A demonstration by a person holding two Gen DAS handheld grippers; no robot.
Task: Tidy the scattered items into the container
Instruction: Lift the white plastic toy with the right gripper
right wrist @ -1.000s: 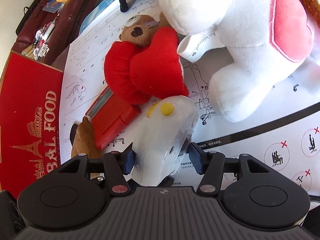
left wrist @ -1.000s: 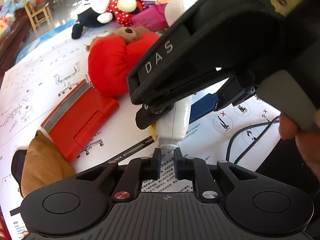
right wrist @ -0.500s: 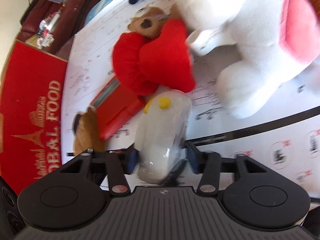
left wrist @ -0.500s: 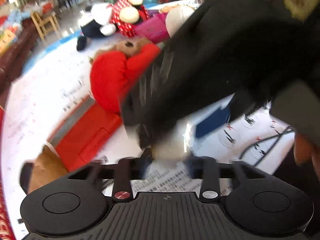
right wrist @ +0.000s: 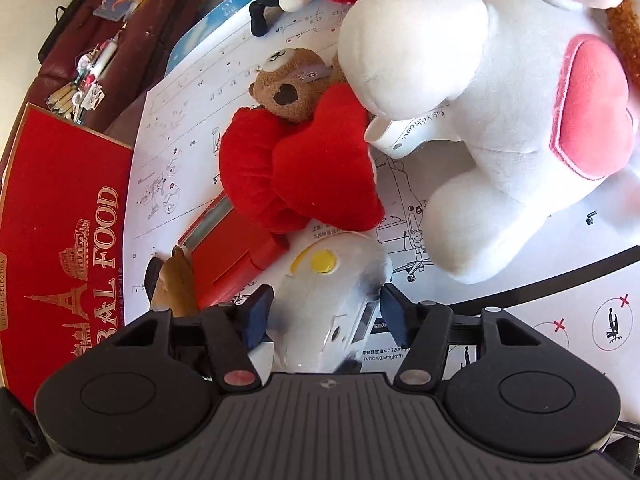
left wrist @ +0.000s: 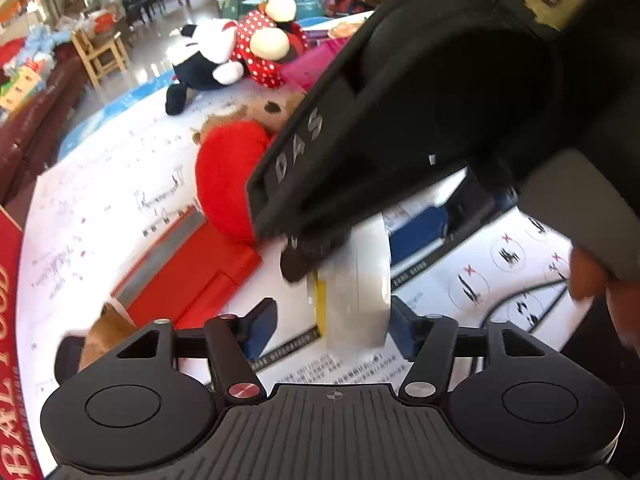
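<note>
A white plastic device with a yellow button [right wrist: 332,300] sits between the blue pads of my right gripper [right wrist: 324,314], which is shut on it. In the left wrist view the same device [left wrist: 356,284] hangs from the right gripper's black body [left wrist: 420,120] and lies between the open fingers of my left gripper [left wrist: 332,326], close to the right pad. The red "GLOBAL FOOD" box [right wrist: 60,232] stands at the left. A brown bear holding a red heart [right wrist: 296,160], a flat red case [right wrist: 228,248] and a big white plush [right wrist: 500,120] lie on the white printed sheet [right wrist: 520,300].
A black, white and polka-dot plush [left wrist: 236,56] lies at the far end of the sheet. A small brown plush [right wrist: 176,280] lies by the red case. A black cable [left wrist: 528,300] runs at the right. A dark sofa [right wrist: 132,32] with clutter is beyond.
My left gripper has opened from nearly shut on the device's tip to wide. The right gripper with the device has shifted toward the left, nearer the red box.
</note>
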